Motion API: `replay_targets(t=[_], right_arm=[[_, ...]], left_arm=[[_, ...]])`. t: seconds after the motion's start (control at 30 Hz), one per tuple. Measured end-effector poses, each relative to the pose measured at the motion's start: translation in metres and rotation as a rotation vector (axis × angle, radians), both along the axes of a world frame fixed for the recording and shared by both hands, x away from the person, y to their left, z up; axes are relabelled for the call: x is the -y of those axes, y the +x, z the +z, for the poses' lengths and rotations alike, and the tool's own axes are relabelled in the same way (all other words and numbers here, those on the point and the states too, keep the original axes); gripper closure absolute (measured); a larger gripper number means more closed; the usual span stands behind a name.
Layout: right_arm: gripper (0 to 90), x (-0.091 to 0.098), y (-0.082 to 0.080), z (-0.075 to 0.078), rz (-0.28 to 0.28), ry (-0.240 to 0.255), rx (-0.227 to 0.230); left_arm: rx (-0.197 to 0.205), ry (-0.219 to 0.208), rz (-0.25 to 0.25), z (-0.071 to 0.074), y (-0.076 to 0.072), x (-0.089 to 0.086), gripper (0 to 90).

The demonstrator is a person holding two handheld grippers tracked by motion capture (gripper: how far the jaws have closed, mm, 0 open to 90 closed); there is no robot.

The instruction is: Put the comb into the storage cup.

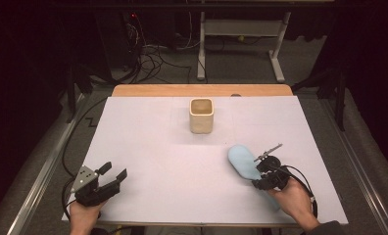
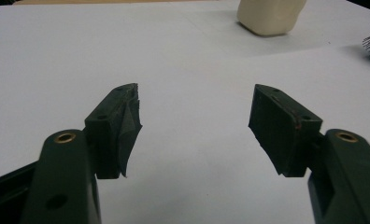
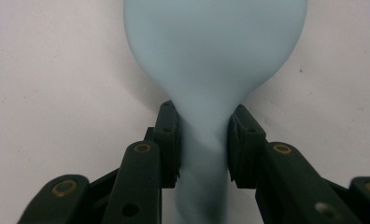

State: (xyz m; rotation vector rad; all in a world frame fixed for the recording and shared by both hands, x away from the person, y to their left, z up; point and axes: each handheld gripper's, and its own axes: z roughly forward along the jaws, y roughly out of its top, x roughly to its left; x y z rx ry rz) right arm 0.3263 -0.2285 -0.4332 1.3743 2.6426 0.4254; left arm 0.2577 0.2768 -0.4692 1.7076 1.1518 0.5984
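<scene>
Down at the near right of the table, the right gripper (image 3: 202,140) has its two black jaws pressed against either side of the narrow handle of a pale blue hairbrush (image 3: 211,60), so the brush is pinched at its neck, where the handle widens into the oval head. From the high view the same right gripper (image 1: 266,174) sits in the person's right hand (image 1: 295,198), and the pale blue hairbrush (image 1: 243,161) lies flat on the white sheet, its head pointing away toward the middle of the table (image 1: 148,142). Beyond the brush, well apart from it and nearer the far edge, a cream square cup (image 1: 202,116) stands upright with its mouth open to the top. Across at the near left corner, the left gripper (image 1: 111,175) rests low over the sheet with its jaws spread wide and nothing between them; in its own view the left gripper (image 2: 195,126) shows bare white surface in the gap.
</scene>
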Motion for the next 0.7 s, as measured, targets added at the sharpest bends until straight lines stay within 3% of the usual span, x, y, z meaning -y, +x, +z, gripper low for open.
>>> replay_targets(t=[0.2, 0.53, 0.7], right_arm=[[70.7, 0.0001, -0.0017, 0.0001, 0.024, -0.005, 0.032], [70.9, -0.0013, -0.0047, 0.0002, 0.051, 0.027, 0.08], [71.0, -0.0003, -0.0064, 0.0044, 0.053, 0.053, 0.105]], left_arm=[[0.002, 0.0, -0.001, 0.0002, -0.0002, 0.0003, 34.3], [0.008, -0.004, -0.001, 0.0007, -0.0006, 0.0008, 34.3], [0.046, -0.027, 0.005, 0.0056, -0.0048, 0.0029, 34.9]])
